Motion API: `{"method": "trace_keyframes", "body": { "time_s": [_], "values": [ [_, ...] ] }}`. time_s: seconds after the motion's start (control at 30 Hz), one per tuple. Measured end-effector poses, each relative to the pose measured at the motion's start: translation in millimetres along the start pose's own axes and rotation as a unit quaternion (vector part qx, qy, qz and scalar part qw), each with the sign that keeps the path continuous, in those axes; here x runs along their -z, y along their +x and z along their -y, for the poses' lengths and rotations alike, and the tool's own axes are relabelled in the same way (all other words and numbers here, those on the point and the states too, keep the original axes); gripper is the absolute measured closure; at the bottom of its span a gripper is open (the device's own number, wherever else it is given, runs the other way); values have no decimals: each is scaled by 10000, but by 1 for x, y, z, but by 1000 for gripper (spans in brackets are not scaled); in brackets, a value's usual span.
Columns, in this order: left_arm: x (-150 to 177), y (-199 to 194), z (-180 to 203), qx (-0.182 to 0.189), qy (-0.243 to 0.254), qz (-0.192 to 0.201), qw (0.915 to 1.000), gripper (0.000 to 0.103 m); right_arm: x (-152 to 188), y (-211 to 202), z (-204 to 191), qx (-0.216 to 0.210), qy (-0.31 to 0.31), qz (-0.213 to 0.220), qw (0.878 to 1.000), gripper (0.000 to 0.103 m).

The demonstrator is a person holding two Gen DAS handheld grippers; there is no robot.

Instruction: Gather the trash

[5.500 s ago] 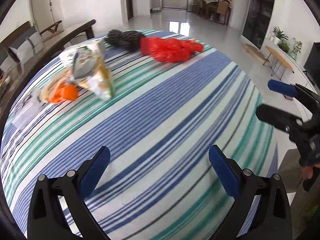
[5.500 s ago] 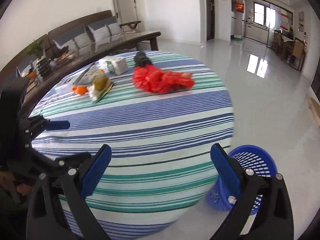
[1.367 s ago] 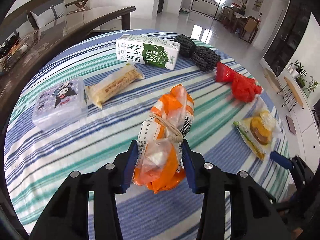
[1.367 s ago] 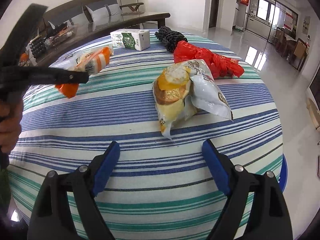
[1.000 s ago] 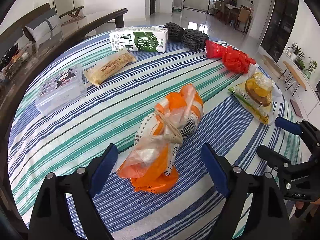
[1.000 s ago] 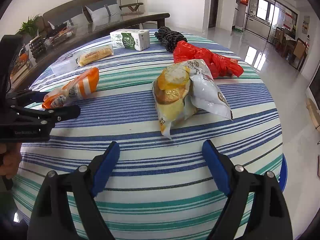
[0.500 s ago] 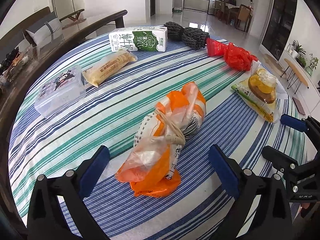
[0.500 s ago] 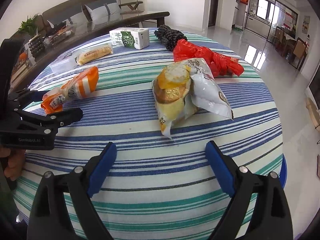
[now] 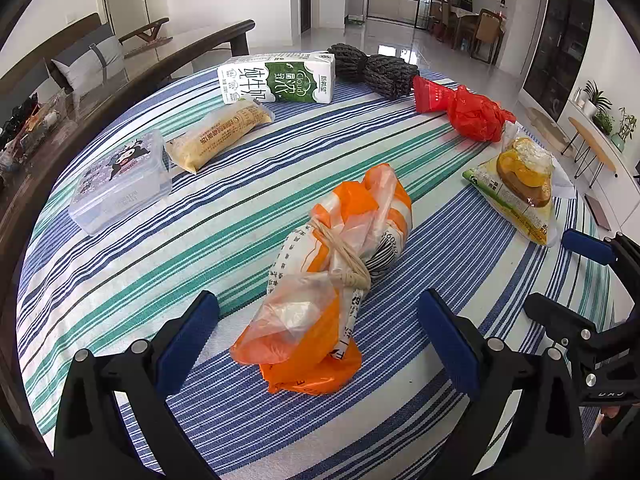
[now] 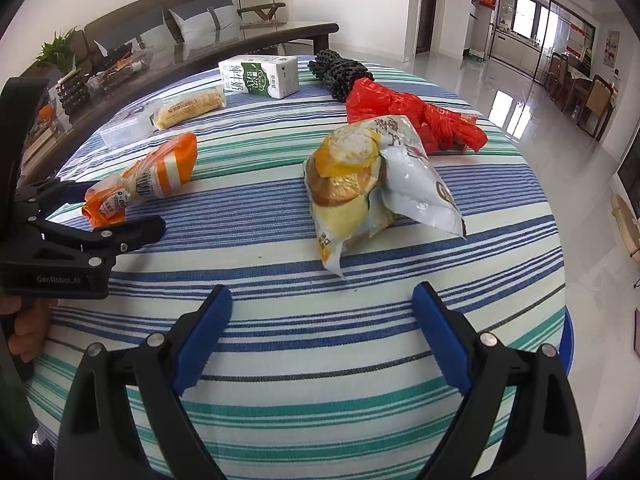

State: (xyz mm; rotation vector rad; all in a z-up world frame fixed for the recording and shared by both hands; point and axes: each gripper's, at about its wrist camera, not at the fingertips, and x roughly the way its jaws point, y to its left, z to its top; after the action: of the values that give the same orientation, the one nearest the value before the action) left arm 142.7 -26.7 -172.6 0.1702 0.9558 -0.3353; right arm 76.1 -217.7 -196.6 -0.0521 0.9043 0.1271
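An orange and clear tied plastic bag (image 9: 332, 280) lies on the striped round table (image 9: 160, 248), just ahead of my open left gripper (image 9: 320, 336); it also shows in the right wrist view (image 10: 148, 180). A yellow snack bag (image 10: 368, 188) lies ahead of my open, empty right gripper (image 10: 324, 328); it also shows in the left wrist view (image 9: 520, 180). A red plastic bag (image 10: 412, 116), a milk carton (image 9: 276, 78), a black net bundle (image 9: 372, 66), a wrapped bread stick (image 9: 220, 134) and a clear lidded box (image 9: 120, 180) lie farther back.
A blue basket rim (image 10: 567, 340) peeks out below the table's right edge. A dark glass table (image 10: 200, 52) with clutter and a sofa stand behind on the left. Shiny floor stretches to the right.
My left gripper let go of the orange bag, set it on the table, opened wide and drew back a little. The right gripper has barely moved.
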Motion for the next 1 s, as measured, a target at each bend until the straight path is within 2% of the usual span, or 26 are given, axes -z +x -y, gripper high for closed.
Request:
{"method": "trace_keyframes", "body": {
  "time_s": [0.47,0.53,0.6,0.63,0.73,0.87,0.93,1.0],
  "values": [
    [0,0,0,34,9,5,10000,5,2,-1,4,-5,158,60,9999,11],
    [1,-2,-4,197,-3,45,9998,5,4,-7,15,-145,464,143,9987,11],
    [3,-7,-14,576,-147,153,9981,5,3,-16,28,-215,640,275,9973,11],
    [4,-10,-19,768,-192,191,9967,5,0,-21,33,-170,593,350,9975,11],
    [2,-10,-21,920,-123,152,9956,5,-18,-28,37,-48,147,361,9992,11],
    [-10,-7,-11,939,65,104,9955,5,-49,-10,28,-204,-452,10,9988,11],
    [-16,-3,-10,918,57,71,9957,5,-63,4,21,-128,-701,-128,9974,11],
    [-19,1,-10,893,16,-16,9960,11,-73,18,18,-71,-887,-309,9956,11]
  ]
}}
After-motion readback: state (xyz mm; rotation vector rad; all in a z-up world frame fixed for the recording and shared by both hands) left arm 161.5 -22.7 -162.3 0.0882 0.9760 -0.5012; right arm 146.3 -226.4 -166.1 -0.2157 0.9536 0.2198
